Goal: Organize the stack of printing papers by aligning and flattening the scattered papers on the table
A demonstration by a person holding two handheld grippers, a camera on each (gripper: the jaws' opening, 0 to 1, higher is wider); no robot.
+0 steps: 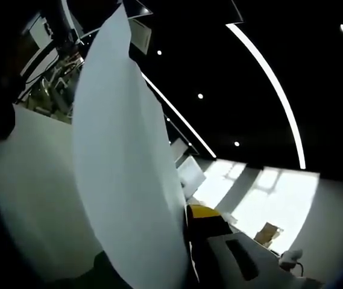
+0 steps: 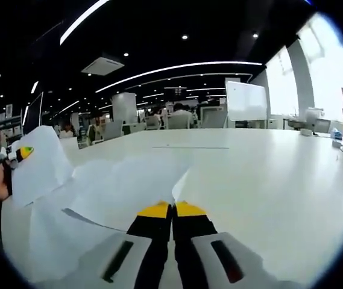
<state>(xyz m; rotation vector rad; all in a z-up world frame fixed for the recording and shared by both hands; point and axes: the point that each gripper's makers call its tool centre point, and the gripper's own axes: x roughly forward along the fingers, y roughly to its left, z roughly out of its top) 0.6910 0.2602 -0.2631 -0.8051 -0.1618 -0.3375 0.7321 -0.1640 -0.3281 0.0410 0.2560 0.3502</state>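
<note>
Right gripper (image 2: pixel 172 208), jaws closed on a paper sheet (image 2: pixel 129 186) lying on the table (image 2: pixel 267 174); left gripper (image 2: pixel 20 153) holds another sheet (image 1: pixel 123 168) aloft; lower it squarely, matching edges.

papers (image 2: pixel 117 186): white sheets | loose, fanned, partly lifted | on white table (image 2: pixel 267 174)
</note>
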